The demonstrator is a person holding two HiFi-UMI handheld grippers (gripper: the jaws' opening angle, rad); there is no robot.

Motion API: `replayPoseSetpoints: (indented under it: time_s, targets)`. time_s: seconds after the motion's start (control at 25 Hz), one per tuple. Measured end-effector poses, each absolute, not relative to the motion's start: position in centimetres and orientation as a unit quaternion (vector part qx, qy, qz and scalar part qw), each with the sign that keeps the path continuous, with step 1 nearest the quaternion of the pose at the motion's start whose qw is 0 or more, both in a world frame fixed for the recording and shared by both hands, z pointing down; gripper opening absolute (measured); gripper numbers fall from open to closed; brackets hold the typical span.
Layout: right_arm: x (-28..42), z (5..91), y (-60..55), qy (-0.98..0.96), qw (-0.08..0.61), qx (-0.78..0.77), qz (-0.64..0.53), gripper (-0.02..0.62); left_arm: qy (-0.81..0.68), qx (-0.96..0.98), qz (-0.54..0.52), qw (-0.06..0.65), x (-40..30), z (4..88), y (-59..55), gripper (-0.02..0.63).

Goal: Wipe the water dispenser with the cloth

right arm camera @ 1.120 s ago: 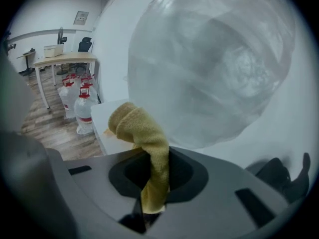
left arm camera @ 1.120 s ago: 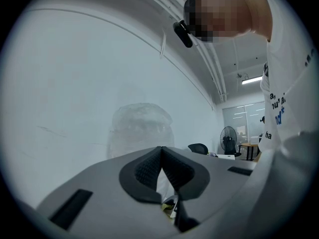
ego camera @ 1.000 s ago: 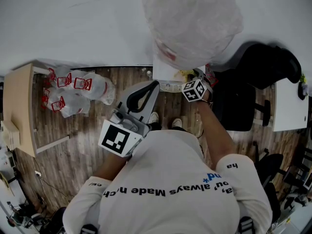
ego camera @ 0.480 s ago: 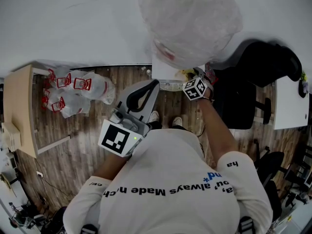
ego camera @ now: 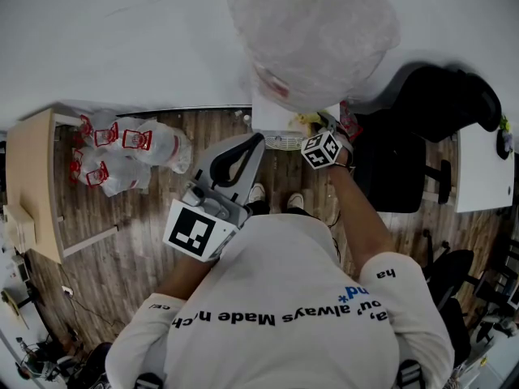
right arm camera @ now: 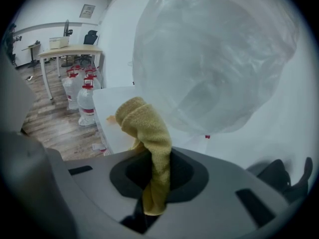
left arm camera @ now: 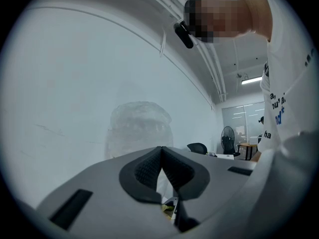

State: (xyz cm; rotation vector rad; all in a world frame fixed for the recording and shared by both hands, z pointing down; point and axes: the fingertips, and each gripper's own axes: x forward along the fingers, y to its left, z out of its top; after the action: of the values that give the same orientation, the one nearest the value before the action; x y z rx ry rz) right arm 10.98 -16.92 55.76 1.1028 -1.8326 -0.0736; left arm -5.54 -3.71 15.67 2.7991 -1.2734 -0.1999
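The right gripper (right arm camera: pixel 152 176) has its jaws clamped on the yellow cloth (right arm camera: pixel 147 128), near the water dispenser (right arm camera: pixel 114 113); the left gripper (left arm camera: pixel 162 173) has its jaws together. The wooden floor (ego camera: pixel 138 225) lies below the dispenser.

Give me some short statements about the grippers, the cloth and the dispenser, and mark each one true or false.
1. The right gripper holds a yellow cloth. True.
2. The left gripper is open. False: its jaws are together, empty.
3. The bottle on the dispenser is bare. False: a plastic bag covers it.
4. Spare bottles with red labels stand on the floor. True.
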Motion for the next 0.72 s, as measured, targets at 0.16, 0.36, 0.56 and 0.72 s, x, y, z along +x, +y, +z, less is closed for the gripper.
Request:
replayPoseSetpoints:
  time_s: [0.16,0.36,0.56,0.72]
  targets:
    - [10.9,55.7,-16.4,-0.752,0.479,0.452,-0.031,0.044,-0.413,0.908,-0.065,0.030,-5.6,15.7,-3.4,0.018]
    - [11.0,55.8,-15.7,-0.751,0.479,0.452,-0.030,0.044,-0.412,0.908,-0.065,0.030,-5.6,15.6,-3.2,0.018]
    - [10.8,55.9,-15.0,-0.752,0.478,0.452,-0.029,0.044,-0.411,0.909,-0.067,0.030,-5.4,15.6,-3.0,0.018]
    - [10.9,55.9,-14.3,-0.753,0.477,0.451,-0.028,0.044,-0.409,0.910,-0.067,0.030,-5.2,15.5,-2.8,0.018]
